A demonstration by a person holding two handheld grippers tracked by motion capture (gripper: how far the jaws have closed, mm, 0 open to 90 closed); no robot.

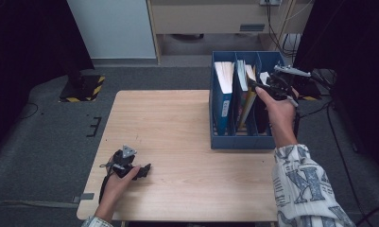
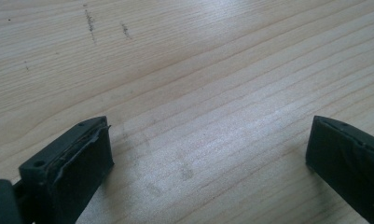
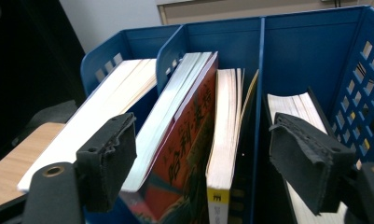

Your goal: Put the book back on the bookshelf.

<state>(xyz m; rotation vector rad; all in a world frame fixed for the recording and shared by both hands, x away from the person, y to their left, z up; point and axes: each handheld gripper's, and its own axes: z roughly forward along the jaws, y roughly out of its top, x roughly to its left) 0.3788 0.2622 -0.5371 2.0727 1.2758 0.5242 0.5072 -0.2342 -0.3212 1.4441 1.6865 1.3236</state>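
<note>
- Two tongs, both open and empty: right tongs (image 1: 265, 85) hover above the blue file rack (image 1: 220, 142).
- Red-covered book (image 3: 184, 140) stands in the middle compartment, directly beneath, spine vertical.
- Left tongs (image 1: 144, 169) rest on the surface (image 1: 177, 132), well apart.

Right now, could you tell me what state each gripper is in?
Left gripper: open, empty, above the table.
Right gripper: open, holding nothing, above the books.
</note>
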